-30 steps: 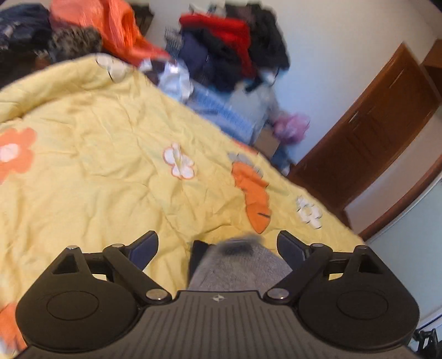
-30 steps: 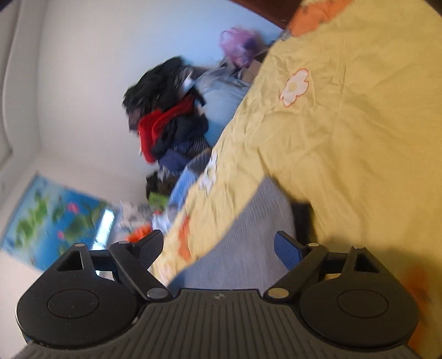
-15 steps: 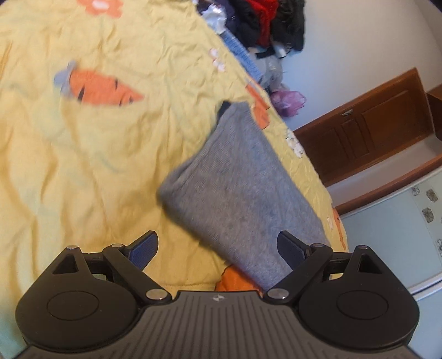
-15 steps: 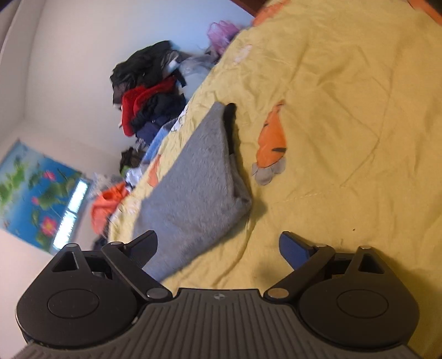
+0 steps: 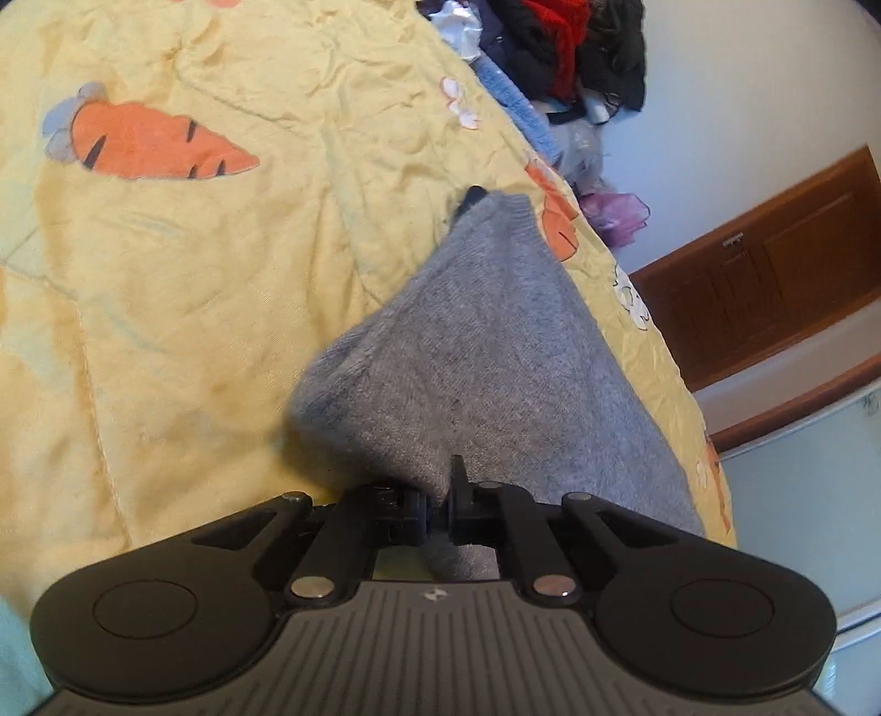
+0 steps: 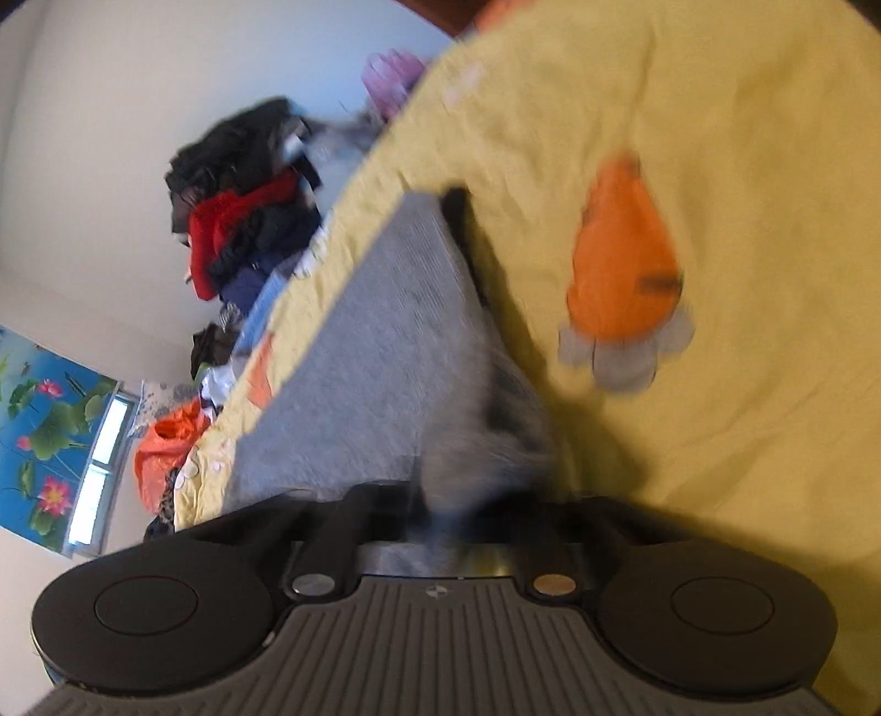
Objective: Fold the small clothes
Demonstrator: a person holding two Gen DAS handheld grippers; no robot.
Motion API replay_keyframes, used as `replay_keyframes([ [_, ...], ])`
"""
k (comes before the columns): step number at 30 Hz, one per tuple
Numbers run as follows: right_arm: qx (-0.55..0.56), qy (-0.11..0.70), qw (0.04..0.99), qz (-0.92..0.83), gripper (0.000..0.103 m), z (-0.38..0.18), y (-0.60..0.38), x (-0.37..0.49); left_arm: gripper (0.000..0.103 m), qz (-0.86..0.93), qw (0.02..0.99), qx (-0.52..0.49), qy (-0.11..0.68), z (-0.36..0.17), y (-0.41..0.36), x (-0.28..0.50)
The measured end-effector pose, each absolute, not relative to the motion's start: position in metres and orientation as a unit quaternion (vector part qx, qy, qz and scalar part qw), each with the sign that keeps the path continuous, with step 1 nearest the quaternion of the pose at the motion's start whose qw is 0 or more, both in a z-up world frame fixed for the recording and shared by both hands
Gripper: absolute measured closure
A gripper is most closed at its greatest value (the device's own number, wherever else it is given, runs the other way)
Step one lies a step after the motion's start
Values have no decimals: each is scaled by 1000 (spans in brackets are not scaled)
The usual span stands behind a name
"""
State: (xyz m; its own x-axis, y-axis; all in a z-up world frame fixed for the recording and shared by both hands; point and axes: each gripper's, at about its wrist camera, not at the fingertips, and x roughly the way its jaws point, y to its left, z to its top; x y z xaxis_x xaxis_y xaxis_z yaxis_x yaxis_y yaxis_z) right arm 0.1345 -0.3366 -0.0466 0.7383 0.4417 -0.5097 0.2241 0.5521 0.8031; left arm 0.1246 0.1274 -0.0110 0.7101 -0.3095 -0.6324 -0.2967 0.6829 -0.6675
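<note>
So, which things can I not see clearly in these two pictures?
- Right wrist view: the right gripper fingertips and the grey garment edge between them are smeared by motion blur.
- Left wrist view: the garment's near end is cut off behind the left gripper body.
- Both views: what kind of garment it is; it lies folded.
- Clothes pile: single items too small.
</note>
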Motion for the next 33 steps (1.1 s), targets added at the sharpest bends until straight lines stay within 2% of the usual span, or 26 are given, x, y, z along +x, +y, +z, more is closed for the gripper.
replay_keyframes([
  [6,477,328,811,88,91,-17,-345,134,98,-8,865,-342,368,19,117,118],
  [13,467,312,817,130,91,17,-360,97,98,-49,859,-379,341,50,134,66],
  [19,483,340,794,142,91,2,-378,15,98,-59,846,-370,379,30,147,-18],
  [22,479,363,789,126,91,-11,-388,-18,98,-63,842,-329,423,8,151,-46],
  [25,452,376,802,101,82,-8,-397,-30,98,-44,862,-292,413,17,171,-61],
  [26,433,370,816,100,69,0,-398,-28,98,-39,871,-290,395,28,181,-62],
  [27,412,361,831,98,52,9,-399,-23,96,-27,884,-284,371,42,191,-61],
  [28,392,352,844,98,43,18,-399,-14,94,-12,898,-270,348,55,197,-56],
  [29,373,343,856,104,26,27,-398,-1,84,6,910,-251,330,66,200,-48],
  [30,356,331,866,116,21,33,-396,13,60,23,918,-229,323,74,200,-33],
  [32,325,312,883,132,22,45,-389,52,26,52,928,-184,321,79,189,2],
  [33,312,311,887,137,23,48,-386,76,26,57,935,-158,314,78,179,19],
])
